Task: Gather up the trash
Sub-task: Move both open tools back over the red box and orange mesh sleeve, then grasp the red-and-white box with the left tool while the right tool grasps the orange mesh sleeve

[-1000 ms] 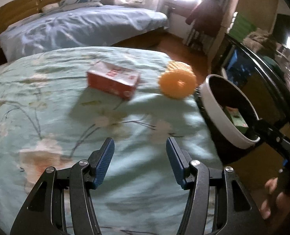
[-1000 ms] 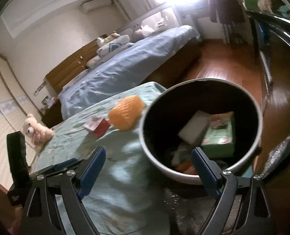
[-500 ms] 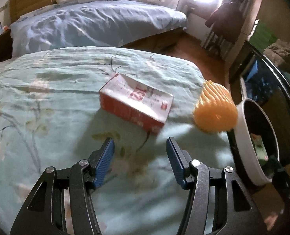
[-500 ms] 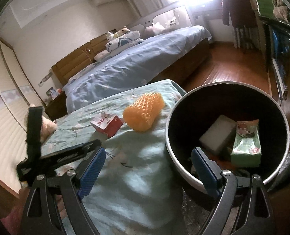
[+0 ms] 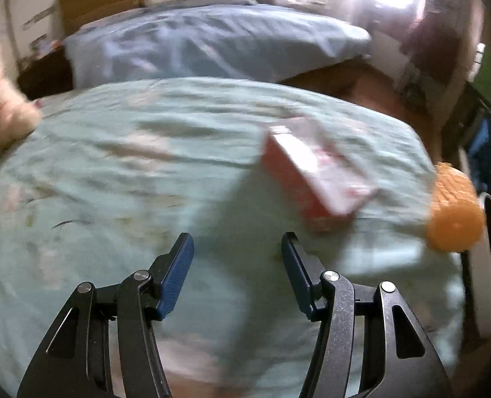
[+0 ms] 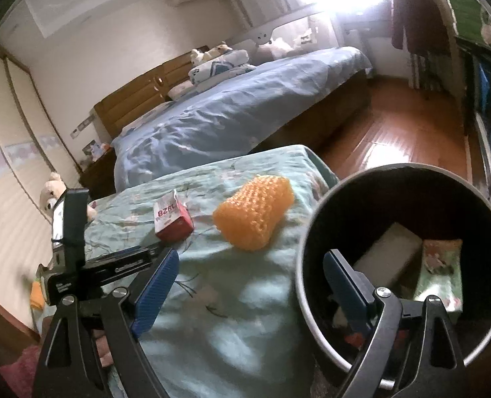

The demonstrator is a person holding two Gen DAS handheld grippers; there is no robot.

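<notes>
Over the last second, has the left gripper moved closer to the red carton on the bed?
Yes. In the left wrist view the left gripper has closed in on the red carton, which now lies just ahead and right of its open fingers on the green bedspread.

bed (image 6: 245,315) (carton (image 6: 173,220), orange roll (image 6: 253,210))

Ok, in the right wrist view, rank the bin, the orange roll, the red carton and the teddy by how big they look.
Largest to smallest as they look:
1. Bin, though it sits nearest the camera, which inflates it.
2. Orange roll.
3. Red carton and teddy: close to alike; the teddy is farther off and partly hidden, so no ranking between them.
</notes>
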